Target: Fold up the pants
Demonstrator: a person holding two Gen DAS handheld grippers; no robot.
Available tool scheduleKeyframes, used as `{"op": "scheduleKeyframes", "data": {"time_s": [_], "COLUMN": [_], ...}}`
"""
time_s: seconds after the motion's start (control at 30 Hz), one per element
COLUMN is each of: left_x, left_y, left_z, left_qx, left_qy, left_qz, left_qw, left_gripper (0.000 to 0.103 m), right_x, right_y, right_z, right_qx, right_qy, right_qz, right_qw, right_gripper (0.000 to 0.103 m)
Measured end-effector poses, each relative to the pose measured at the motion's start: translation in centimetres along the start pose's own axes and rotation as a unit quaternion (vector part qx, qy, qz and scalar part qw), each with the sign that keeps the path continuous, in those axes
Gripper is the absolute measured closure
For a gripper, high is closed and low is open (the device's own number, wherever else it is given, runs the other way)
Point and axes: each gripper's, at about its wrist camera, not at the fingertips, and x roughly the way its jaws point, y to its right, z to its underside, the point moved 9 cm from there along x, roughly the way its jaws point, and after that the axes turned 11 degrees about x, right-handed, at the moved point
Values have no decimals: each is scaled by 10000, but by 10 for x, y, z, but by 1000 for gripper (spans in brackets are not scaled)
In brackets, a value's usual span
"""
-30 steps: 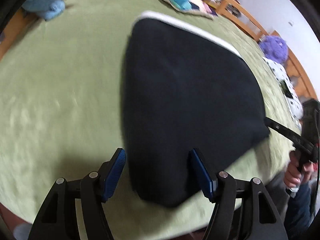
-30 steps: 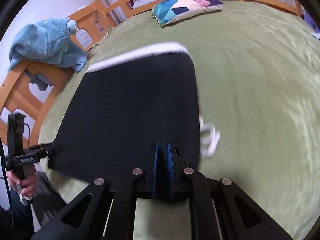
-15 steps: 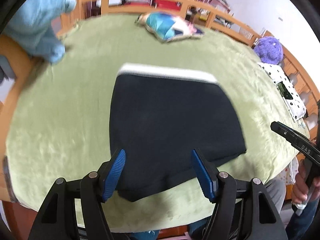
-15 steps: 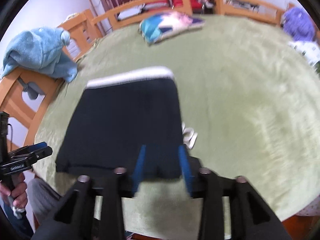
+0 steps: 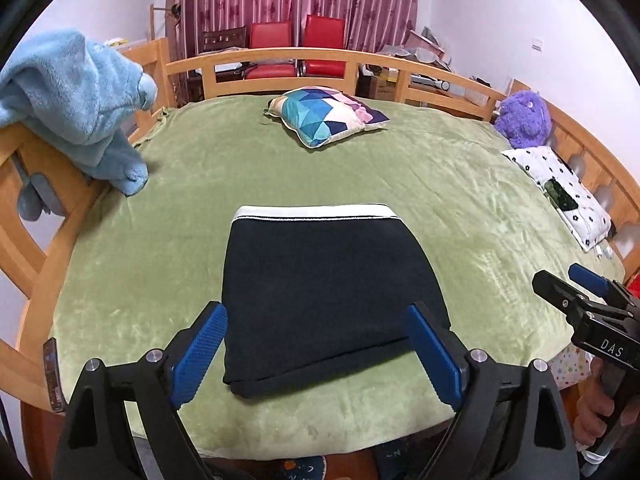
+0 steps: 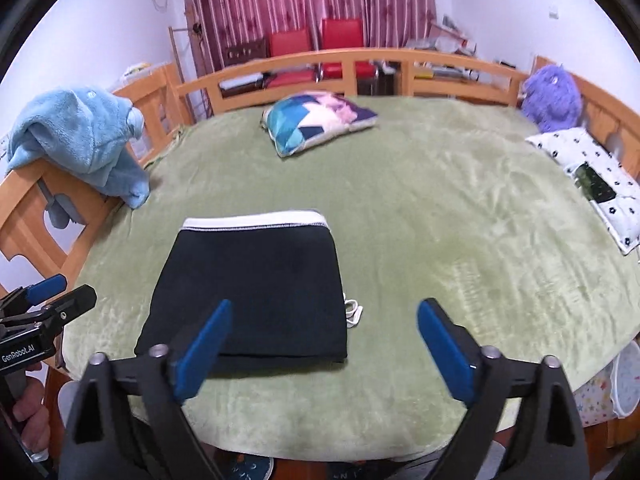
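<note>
The black pants [image 5: 328,292] lie folded into a flat rectangle on the green blanket, white waistband [image 5: 316,213] at the far side; they also show in the right wrist view [image 6: 256,292]. A white drawstring [image 6: 354,312] pokes out at their right edge. My left gripper [image 5: 316,354] is open and empty, held back above the near edge of the pants. My right gripper [image 6: 324,354] is open and empty, above the pants' near right corner. Each gripper shows in the other's view, the right one [image 5: 576,284] and the left one [image 6: 52,296].
The green blanket [image 5: 460,208] covers a bed with a wooden rail [image 5: 280,60]. A colourful pillow [image 5: 324,114] lies at the far middle. A blue fleece [image 5: 76,104] hangs on the left rail. A purple plush [image 5: 522,118] and a dotted pillow [image 5: 560,188] are at the right.
My right gripper opened and let go of the pants. Both grippers pulled back and up from the folded pants, which stay flat on the blanket.
</note>
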Motion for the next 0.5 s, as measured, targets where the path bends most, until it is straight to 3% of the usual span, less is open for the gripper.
{"op": "scheduleKeyframes", "data": {"time_s": [0.27, 0.5], "left_x": [-16, -19], "left_y": [0, -1], "left_z": [4, 6], "left_qx": [-92, -154], "left_qy": [140, 143], "left_qz": [-184, -188], "left_qw": [9997, 9996], "left_gripper": [10, 10], "right_x": [-13, -26], "right_y": [4, 2], "right_z": [10, 12], "right_qx": [196, 63], "right_qy": [-1, 167], "right_qz": [-36, 197], "right_qw": [9998, 9996], "right_gripper": [5, 5]}}
